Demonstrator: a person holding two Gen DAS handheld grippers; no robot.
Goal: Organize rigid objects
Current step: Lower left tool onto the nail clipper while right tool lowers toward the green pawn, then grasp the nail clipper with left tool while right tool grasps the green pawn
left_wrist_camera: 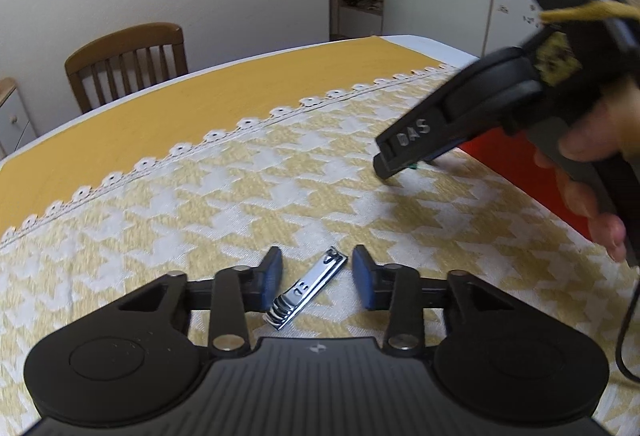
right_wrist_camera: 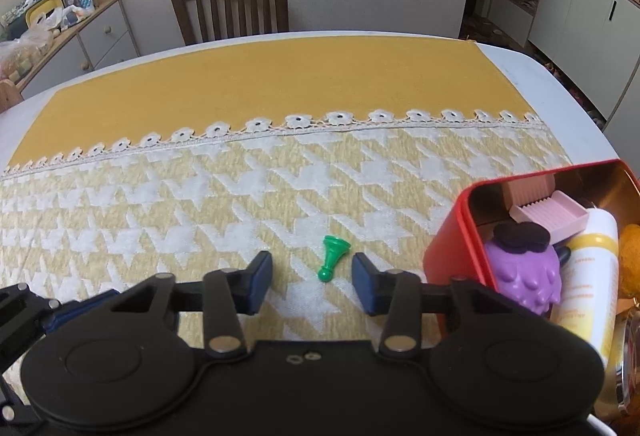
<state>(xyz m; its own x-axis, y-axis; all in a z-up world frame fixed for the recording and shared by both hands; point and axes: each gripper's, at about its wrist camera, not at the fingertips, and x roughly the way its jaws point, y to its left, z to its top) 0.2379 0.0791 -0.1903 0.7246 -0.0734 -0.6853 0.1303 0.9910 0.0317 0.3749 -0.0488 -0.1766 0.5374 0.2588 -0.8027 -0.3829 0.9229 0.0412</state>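
- The chair (right_wrist_camera: pixel 230 1) stands at the far side of the table (right_wrist_camera: pixel 540 83), left of centre, pushed in against its edge.
- A cloth (right_wrist_camera: pixel 240 171) covers the table: plain yellow on the far half, yellow-and-white houndstooth on the near half, with a lace strip between them.
- The left gripper (left_wrist_camera: pixel 316 278) hangs low over the near houndstooth part with its fingers spread apart and nothing held.
- The clipper (left_wrist_camera: pixel 306 288), a shiny metal nail clipper, lies flat on the cloth between those fingers, nearer the left pad, and it is hard to tell whether it touches that pad.
- The clipper lies at a slant, its near end toward the left and its far end toward the right.
- The right gripper (right_wrist_camera: pixel 312 278) is to the right of the left one, also low over the cloth, fingers wide apart and empty.
- The pawn (right_wrist_camera: pixel 333 258), a small green game piece, lies on its side between the right gripper's fingers, touching neither, its base pointing far and its round head near.
- The tin (right_wrist_camera: pixel 452 236), red outside and gold inside, sits open on the cloth at the right, just beside the right gripper's right finger.
- In the tin lie a purple toy (right_wrist_camera: pixel 524 276), a pink tray (right_wrist_camera: pixel 552 215) and a white bottle (right_wrist_camera: pixel 596 276).
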